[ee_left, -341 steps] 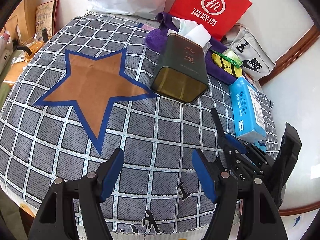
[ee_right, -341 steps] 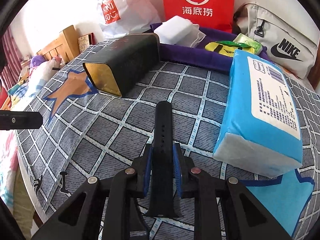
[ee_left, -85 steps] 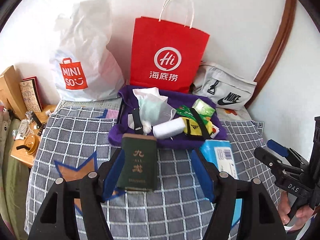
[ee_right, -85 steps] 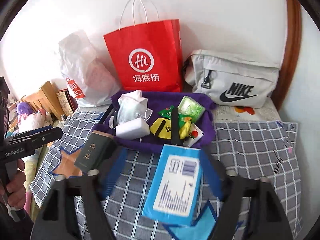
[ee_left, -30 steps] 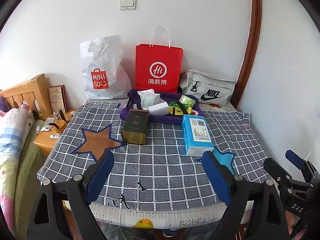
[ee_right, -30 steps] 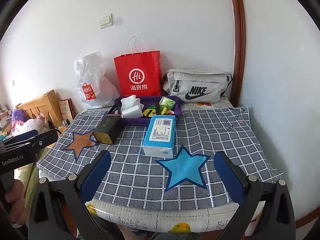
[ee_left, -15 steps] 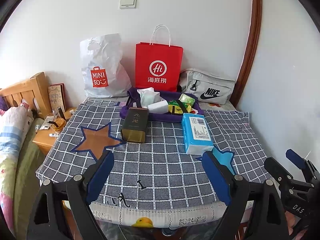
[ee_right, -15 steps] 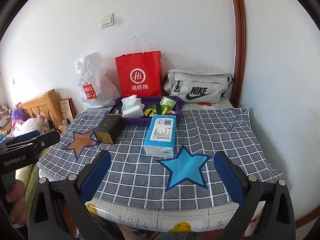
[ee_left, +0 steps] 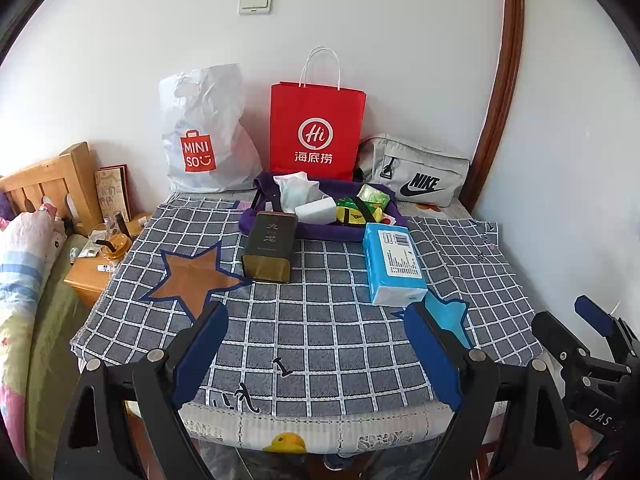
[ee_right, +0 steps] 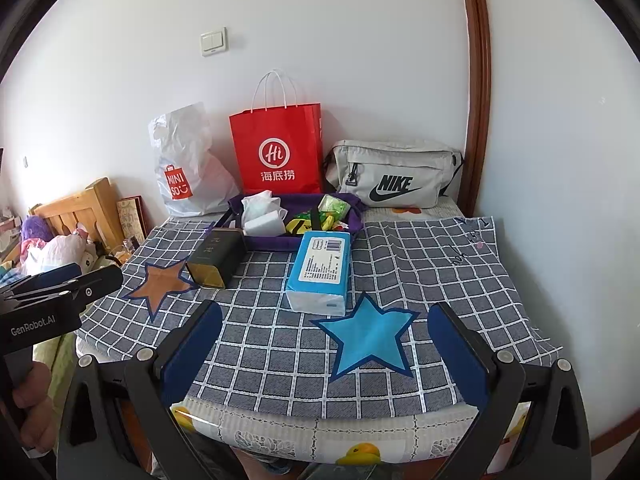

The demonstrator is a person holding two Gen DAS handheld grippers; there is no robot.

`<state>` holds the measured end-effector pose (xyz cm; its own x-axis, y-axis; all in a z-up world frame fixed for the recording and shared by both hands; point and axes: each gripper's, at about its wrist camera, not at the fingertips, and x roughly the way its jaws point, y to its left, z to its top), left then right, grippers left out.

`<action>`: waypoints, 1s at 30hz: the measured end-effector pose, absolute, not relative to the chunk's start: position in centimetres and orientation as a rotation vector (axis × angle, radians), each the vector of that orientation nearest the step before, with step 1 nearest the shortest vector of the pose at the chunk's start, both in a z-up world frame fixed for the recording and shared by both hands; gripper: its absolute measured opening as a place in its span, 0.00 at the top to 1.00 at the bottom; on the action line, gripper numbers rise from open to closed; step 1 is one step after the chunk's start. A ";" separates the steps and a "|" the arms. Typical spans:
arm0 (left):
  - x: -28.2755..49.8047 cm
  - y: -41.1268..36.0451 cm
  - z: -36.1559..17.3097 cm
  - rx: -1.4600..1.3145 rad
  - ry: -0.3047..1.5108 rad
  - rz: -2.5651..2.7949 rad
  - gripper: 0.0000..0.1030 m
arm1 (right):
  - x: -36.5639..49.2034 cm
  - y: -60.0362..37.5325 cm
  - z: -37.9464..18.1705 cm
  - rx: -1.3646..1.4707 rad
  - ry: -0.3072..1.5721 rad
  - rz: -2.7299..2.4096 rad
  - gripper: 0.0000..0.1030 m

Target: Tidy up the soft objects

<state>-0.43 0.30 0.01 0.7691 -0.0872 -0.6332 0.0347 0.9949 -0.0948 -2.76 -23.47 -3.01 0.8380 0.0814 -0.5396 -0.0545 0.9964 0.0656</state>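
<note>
Left wrist view showed our left tongs (ee_left: 316,354) wide open with nothing between the blue pads. They hung in the air at the near edge of the surface (ee_left: 320,344), which had a gray checked cloth on it. Our right tongs (ee_right: 324,354) were wide open too, and they held nothing.

The blue tissue pack (ee_left: 392,262) lay flat on the cloth, near the middle and a bit to the right. Its long side ran from the near edge toward the wall, with the white end facing us. The near end sat just beside the blue star (ee_right: 370,338) on the cloth.

The dark tea tin (ee_left: 270,246) lay on its side to the left of the pack, well apart from it. Its long side also ran toward the wall, and its gold end faced us. The near corner touched a tip of the brown star (ee_left: 190,280).

Behind both of them was the purple tray (ee_left: 320,230). In it we saw white tissues (ee_left: 298,192), a white roll (ee_left: 316,211), a green packet (ee_left: 374,196) and some yellow things. A black strap (ee_left: 362,211) lay over the yellow things, running front to back.

Against the wall stood a white bag (ee_left: 204,132), a red bag (ee_left: 316,132) and a gray bag (ee_left: 416,170).
</note>
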 end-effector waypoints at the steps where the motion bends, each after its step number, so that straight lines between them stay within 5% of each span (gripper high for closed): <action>1: -0.4 0.3 0.0 -0.079 0.691 -0.065 0.13 | -2.8 -23.4 -3.0 0.049 0.573 0.072 0.02; 30: -0.6 0.3 0.0 -0.080 0.689 -0.065 0.13 | -3.3 -23.3 -2.8 0.049 0.565 0.074 0.02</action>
